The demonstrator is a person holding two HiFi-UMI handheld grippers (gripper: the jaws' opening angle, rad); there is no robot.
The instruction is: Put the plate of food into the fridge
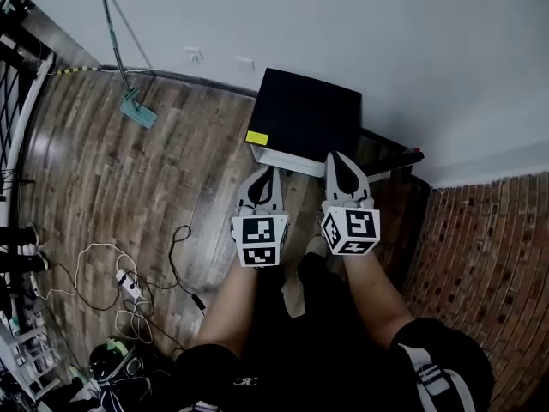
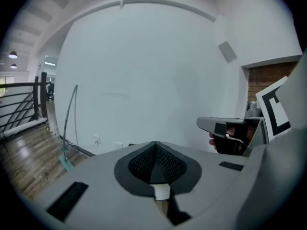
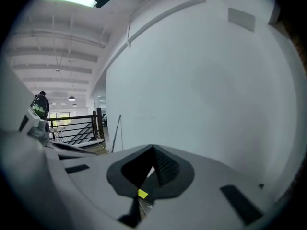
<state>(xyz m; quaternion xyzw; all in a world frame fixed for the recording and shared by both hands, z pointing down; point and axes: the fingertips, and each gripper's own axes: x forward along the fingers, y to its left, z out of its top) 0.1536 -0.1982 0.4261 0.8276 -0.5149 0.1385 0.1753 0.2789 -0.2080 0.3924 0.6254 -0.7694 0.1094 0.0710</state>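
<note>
A small black fridge (image 1: pixel 309 114) stands on the wood floor against the white wall, its door closed and a yellow label (image 1: pixel 256 137) at its front left corner. No plate of food shows in any view. My left gripper (image 1: pixel 264 175) and right gripper (image 1: pixel 341 161) hover side by side just in front of the fridge's top edge, both shut with nothing between the jaws. In the left gripper view the left gripper (image 2: pixel 154 145) points at the white wall, with the right gripper (image 2: pixel 225 127) beside it. Below the shut jaws of the right gripper (image 3: pixel 153 150) the yellow label (image 3: pixel 142 193) shows.
A mop (image 1: pixel 129 101) leans on the wall to the left. Cables and a power strip (image 1: pixel 129 286) lie on the floor at lower left. A black railing (image 1: pixel 17 84) runs along the left edge. A brick surface (image 1: pixel 489 230) fills the right side, behind a dark low stand (image 1: pixel 390 157).
</note>
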